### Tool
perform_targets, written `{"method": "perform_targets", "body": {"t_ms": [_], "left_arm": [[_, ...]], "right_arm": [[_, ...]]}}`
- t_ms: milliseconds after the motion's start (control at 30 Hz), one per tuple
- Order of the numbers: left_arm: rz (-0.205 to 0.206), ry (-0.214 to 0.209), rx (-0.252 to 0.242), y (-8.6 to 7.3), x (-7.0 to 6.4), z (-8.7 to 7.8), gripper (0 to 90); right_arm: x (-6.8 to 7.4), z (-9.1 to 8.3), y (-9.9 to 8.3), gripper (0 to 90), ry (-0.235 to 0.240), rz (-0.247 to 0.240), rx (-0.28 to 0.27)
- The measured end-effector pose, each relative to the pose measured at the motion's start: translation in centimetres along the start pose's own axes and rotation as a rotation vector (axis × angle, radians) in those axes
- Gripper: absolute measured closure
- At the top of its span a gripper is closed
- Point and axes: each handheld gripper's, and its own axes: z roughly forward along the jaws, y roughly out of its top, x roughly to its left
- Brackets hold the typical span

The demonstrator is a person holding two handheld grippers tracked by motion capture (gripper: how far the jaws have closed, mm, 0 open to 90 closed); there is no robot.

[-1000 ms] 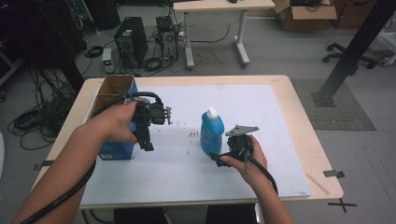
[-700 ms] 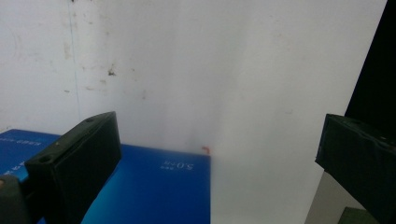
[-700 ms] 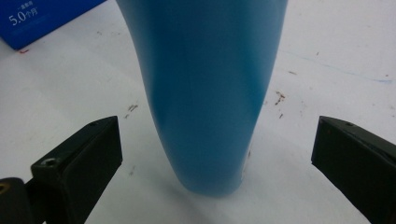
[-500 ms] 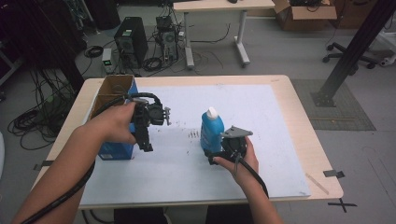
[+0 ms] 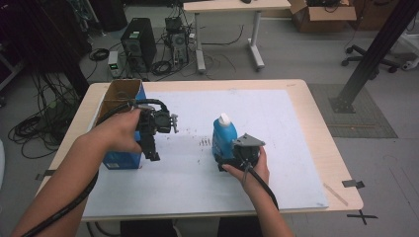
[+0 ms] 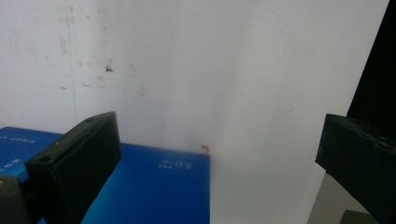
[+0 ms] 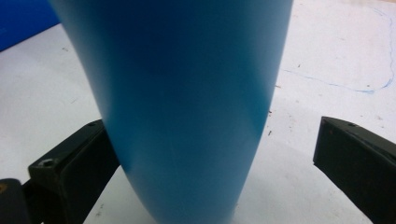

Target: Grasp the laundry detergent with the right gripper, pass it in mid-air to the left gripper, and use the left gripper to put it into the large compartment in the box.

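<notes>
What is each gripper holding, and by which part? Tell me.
Nothing is held. The right gripper stands open around the blue bottle near its base; the left gripper hangs open beside the blue box.

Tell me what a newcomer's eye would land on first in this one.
Probably the blue bottle with a white cap, upright near the middle of the white mat. The right gripper is open around its base, one jaw touching it and the other apart. Next, the blue box at the mat's left edge, with the open left gripper just above its corner.

Black two-jaw left gripper [image 5: 157,129]; right gripper [image 5: 236,157] with grey plate, black cables
</notes>
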Motion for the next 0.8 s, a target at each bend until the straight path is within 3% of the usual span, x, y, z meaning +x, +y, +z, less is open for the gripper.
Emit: {"method": "perform_targets", "body": {"t_ms": [200,400,800], "left_arm": [[0.004,-0.006,0.002,0.06,-0.06,0.28,0.4],[0.001,-0.006,0.0,0.05,-0.09,0.34,0.4],[-0.002,-0.005,0.0,-0.03,-0.17,0.27,0.4]], "right_arm": [[0.02,0.29,-0.28,1.0,-0.027,0.009,-0.033],[0.3,0.41,-0.19,1.6,-0.023,0.004,-0.051],[0.56,0.55,-0.11,11.1,-0.026,0.005,-0.074]]}}
